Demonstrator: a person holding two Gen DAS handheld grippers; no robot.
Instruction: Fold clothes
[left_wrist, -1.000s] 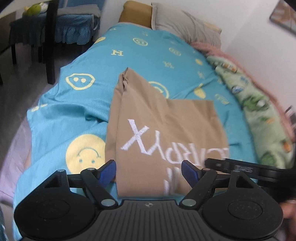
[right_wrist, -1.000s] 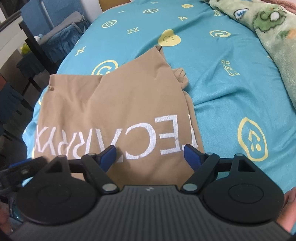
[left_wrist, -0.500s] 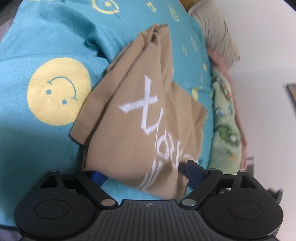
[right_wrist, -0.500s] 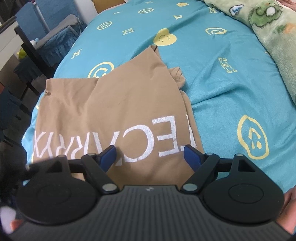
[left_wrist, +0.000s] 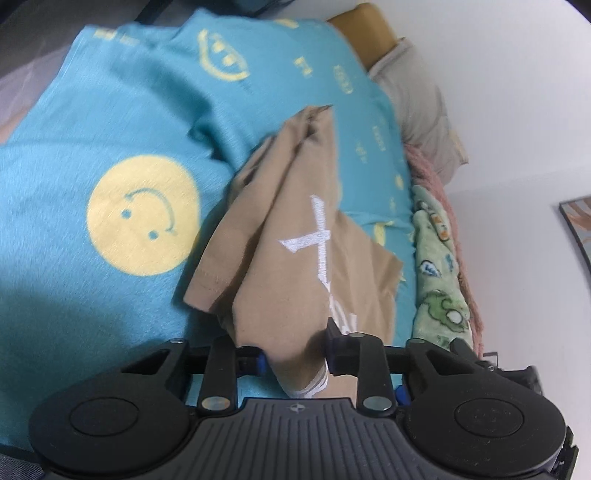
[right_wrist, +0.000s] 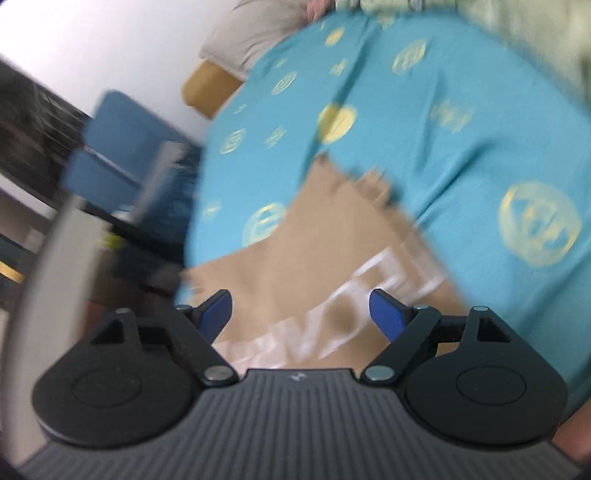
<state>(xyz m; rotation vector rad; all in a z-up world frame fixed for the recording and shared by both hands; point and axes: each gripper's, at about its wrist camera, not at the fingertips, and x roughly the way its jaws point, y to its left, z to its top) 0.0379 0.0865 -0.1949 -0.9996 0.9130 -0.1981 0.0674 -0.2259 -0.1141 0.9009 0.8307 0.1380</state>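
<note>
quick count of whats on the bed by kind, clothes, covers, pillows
Clothes: 1, the tan t-shirt with white lettering
Covers: 3, the teal smiley bedspread, the green cartoon blanket, the pink fuzzy blanket at its edge
Pillows: 2, the grey pillow and the mustard pillow
Total: 6
</note>
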